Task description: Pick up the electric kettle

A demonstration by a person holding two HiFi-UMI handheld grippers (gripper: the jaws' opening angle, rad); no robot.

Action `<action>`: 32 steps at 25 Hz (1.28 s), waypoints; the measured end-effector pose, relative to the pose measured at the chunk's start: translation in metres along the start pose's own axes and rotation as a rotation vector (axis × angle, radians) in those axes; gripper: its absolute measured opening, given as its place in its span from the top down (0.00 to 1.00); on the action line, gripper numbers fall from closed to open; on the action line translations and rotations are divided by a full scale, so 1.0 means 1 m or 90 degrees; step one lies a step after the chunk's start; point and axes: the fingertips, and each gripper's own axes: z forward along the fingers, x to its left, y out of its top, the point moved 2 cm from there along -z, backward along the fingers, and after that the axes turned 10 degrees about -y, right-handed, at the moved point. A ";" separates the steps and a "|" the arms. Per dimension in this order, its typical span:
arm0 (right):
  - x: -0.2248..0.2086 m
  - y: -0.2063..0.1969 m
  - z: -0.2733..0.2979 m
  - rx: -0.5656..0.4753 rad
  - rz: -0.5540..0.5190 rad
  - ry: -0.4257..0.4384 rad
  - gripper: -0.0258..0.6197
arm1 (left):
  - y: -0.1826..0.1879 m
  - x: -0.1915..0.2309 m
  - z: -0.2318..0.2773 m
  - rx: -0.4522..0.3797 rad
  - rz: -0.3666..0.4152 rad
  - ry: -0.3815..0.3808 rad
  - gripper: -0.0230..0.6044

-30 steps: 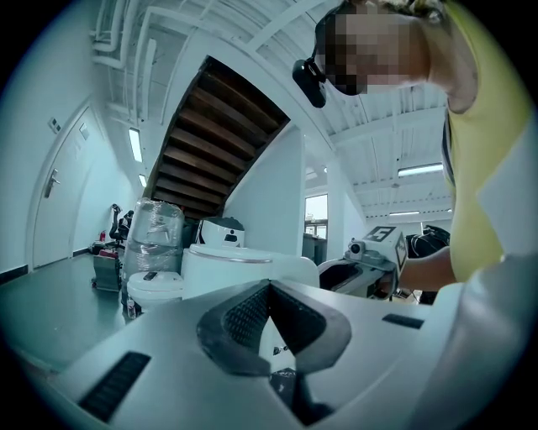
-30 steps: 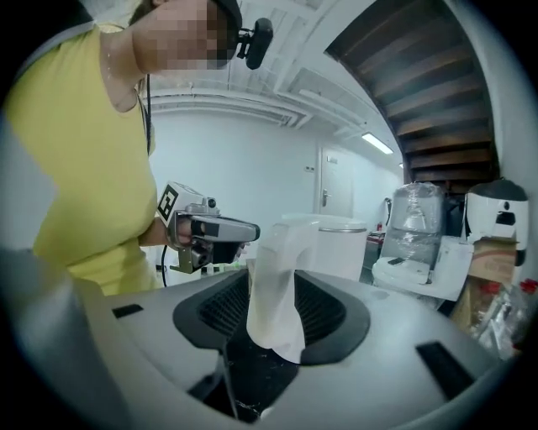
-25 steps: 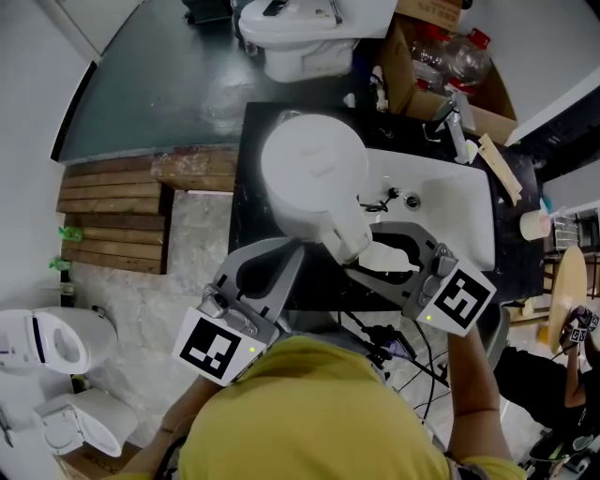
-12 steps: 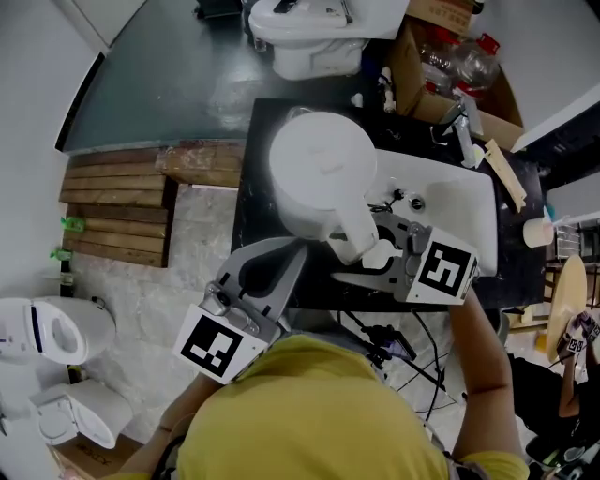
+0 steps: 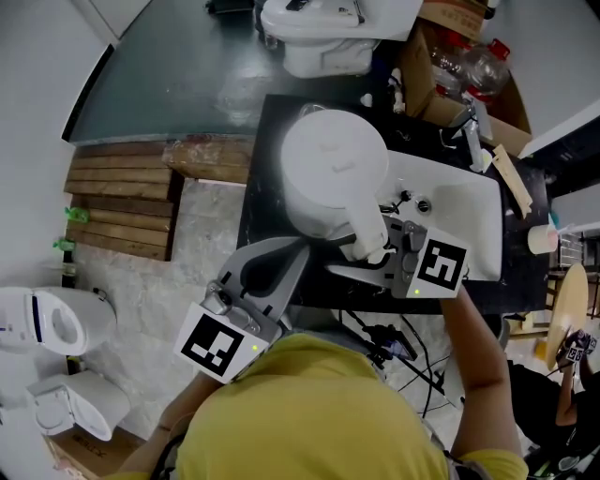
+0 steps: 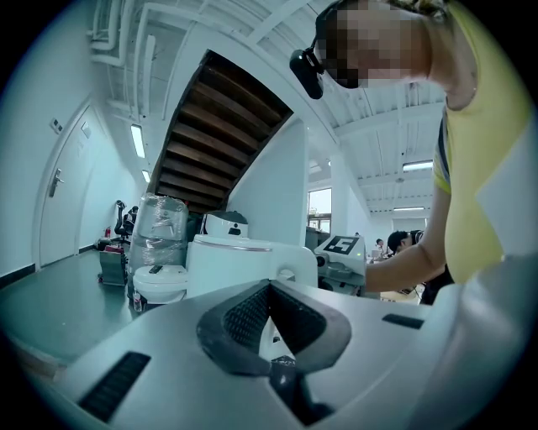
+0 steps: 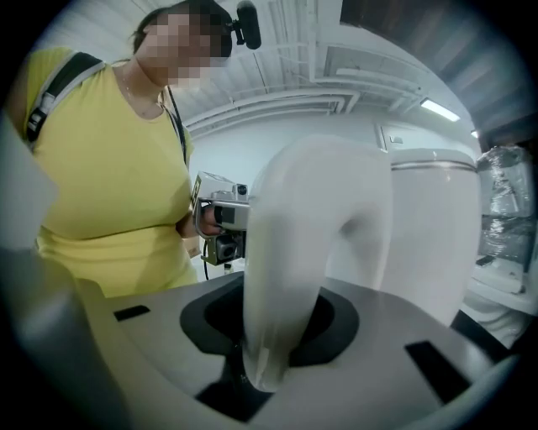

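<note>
A white electric kettle (image 5: 333,173) stands on the black counter (image 5: 265,141), left of the sink. Its curved handle (image 5: 367,239) points toward me. My right gripper (image 5: 372,253) has just been closing, with the handle between its jaws. In the right gripper view the dark pads press on the handle (image 7: 307,252), and the kettle's body (image 7: 429,243) rises behind it. My left gripper (image 5: 292,251) hovers at the counter's front edge, shut on nothing. The left gripper view shows its pads meeting at the tips (image 6: 271,285), with the kettle (image 6: 244,264) beyond.
A white sink (image 5: 459,211) with a faucet (image 5: 473,131) lies right of the kettle. Behind the counter are a cardboard box of bottles (image 5: 459,56) and a toilet (image 5: 328,28). A wooden pallet (image 5: 122,202) lies on the floor at left. Cables (image 5: 394,342) hang below the counter's front.
My right gripper has moved left to the kettle's handle and its wide jaws have closed round it. The left gripper has stayed where it was.
</note>
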 end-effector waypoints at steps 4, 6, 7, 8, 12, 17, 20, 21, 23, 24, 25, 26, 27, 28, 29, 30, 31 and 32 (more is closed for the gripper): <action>0.001 0.003 0.000 -0.038 0.013 0.011 0.81 | 0.000 0.000 -0.001 0.002 0.001 0.000 0.95; 0.002 0.005 0.001 -0.057 0.015 0.011 0.81 | 0.000 0.000 -0.001 0.004 0.002 0.000 0.95; 0.003 0.006 0.002 -0.065 0.013 0.008 0.81 | 0.000 0.000 -0.001 0.005 0.003 0.000 0.95; 0.003 0.007 0.003 -0.073 0.010 0.004 0.81 | 0.000 0.000 -0.002 0.006 0.003 0.000 0.95; 0.005 0.011 0.010 -0.086 0.009 -0.015 0.81 | 0.000 0.004 -0.004 0.007 0.003 0.006 0.95; 0.002 0.014 0.011 -0.104 0.032 -0.044 0.82 | 0.000 0.005 -0.006 0.008 0.005 0.011 0.95; 0.003 0.017 0.012 -0.106 0.034 -0.057 0.82 | 0.001 0.006 -0.008 0.007 0.008 0.014 0.95; 0.004 0.019 0.013 -0.107 0.036 -0.062 0.82 | 0.001 0.007 -0.010 0.006 0.009 0.014 0.95; 0.005 0.027 0.015 -0.113 0.041 -0.075 0.82 | 0.002 0.009 -0.013 0.004 0.009 0.010 0.95; 0.005 0.030 0.015 -0.115 0.042 -0.083 0.82 | 0.003 0.010 -0.015 0.002 0.009 0.008 0.95; 0.006 0.034 0.015 -0.117 0.043 -0.090 0.82 | 0.004 0.011 -0.016 0.001 0.008 0.006 0.95; 0.006 0.039 0.014 -0.119 0.042 -0.097 0.82 | 0.005 0.011 -0.017 -0.001 0.008 0.004 0.95; 0.006 0.043 0.014 -0.122 0.040 -0.103 0.82 | 0.006 0.012 -0.018 -0.002 0.009 0.002 0.95; 0.006 0.047 0.012 -0.125 0.038 -0.110 0.82 | 0.007 0.012 -0.019 -0.004 0.010 -0.001 0.95; 0.007 0.052 0.011 -0.126 0.035 -0.119 0.82 | 0.007 0.012 -0.019 -0.006 0.011 -0.004 0.95; 0.007 0.056 0.010 -0.127 0.033 -0.128 0.82 | 0.008 0.013 -0.019 -0.008 0.013 -0.008 0.95; 0.007 0.059 0.008 -0.128 0.032 -0.138 0.82 | 0.009 0.014 -0.020 -0.009 0.015 -0.012 0.95; 0.007 0.063 0.007 -0.128 0.032 -0.149 0.82 | 0.010 0.014 -0.020 -0.010 0.016 -0.016 0.95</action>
